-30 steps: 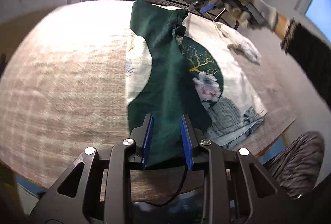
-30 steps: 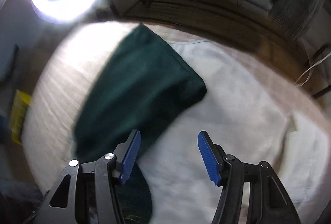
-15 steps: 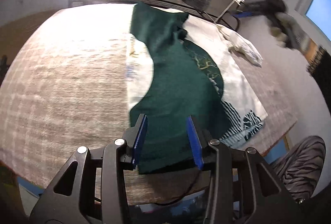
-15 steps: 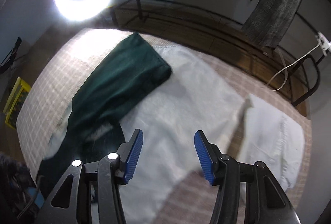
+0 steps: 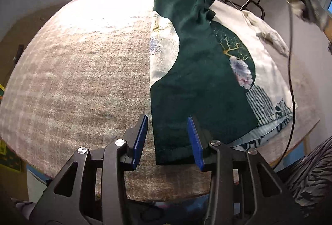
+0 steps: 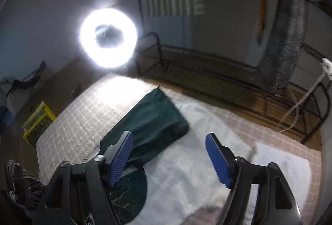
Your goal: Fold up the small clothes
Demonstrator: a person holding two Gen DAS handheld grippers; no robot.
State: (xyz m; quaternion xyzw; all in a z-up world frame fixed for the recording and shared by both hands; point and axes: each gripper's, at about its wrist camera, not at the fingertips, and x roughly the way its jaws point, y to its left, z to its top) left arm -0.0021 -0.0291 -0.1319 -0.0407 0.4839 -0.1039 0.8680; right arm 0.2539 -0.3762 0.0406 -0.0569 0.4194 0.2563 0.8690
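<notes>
Both tongs are open, left tongs [image 5: 168,139] over the green cloth [image 5: 199,87], right tongs [image 6: 168,159] holding nothing. If I bump that folded flap, it could slide and my fold will go crooked.

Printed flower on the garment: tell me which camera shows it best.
The left wrist view. There the flower lies sharp and unobstructed beside the folded green panel. The right wrist view shows only gold branch lines on a dark patch behind its pads, no flower.

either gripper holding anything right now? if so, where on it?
Nothing held. The left gripper has just opened; the green flap's hem lies flat between its jaws, untouched. The right gripper, jaws just widened, is empty above the shirt.
</notes>
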